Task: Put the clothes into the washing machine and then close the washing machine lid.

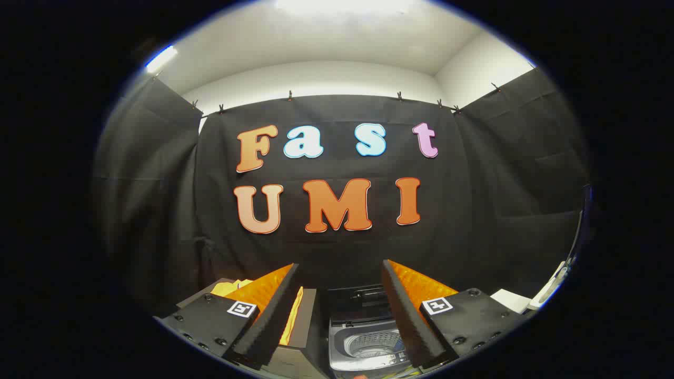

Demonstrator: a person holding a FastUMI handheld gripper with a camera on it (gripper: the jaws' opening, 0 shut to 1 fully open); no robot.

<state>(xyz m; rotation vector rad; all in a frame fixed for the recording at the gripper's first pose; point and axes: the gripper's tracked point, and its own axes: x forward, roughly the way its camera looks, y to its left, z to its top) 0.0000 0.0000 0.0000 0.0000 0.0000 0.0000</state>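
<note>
My gripper (339, 273) is open, its two fingers spread wide with nothing between them. Below and between the fingers stands a small grey washing machine (363, 342) with its lid raised, so the perforated drum (371, 345) shows. To the left of the machine, partly hidden by the left finger, yellow clothes (291, 316) lie in a dark box (303, 321). Another bit of the yellow cloth (229, 287) peeks out beyond the left finger.
The booth's black cloth wall (474, 210) hangs straight ahead and on both sides. A white object (547, 289) and a white sheet (511, 300) sit off to the right of the right finger.
</note>
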